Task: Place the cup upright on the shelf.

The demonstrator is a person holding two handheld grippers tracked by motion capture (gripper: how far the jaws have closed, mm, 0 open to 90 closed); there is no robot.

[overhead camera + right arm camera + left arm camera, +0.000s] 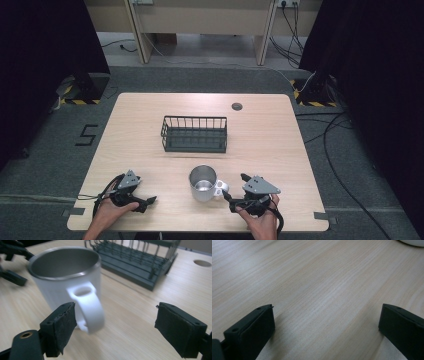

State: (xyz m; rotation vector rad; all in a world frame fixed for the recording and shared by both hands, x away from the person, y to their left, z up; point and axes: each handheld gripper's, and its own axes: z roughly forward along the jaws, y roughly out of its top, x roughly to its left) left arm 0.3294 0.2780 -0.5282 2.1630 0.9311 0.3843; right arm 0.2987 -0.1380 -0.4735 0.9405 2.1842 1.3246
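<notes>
- A white mug (203, 183) with a metal inside is standing upright near the table's (140, 115) near edge, at the middle, its handle (88, 305) pointing right.
- The right gripper (235, 192) is sitting just right of the mug – jaws spread wide, gripping nothing; in the right gripper view the handle is lying between them, close beside the left jaw, contact not discernible.
- The left gripper (150, 201) is resting at the near left, well apart from the mug – jaws wide open over bare wood, empty.
- A dark wire basket (194, 134) is standing beyond the mug, toward the table's centre.
</notes>
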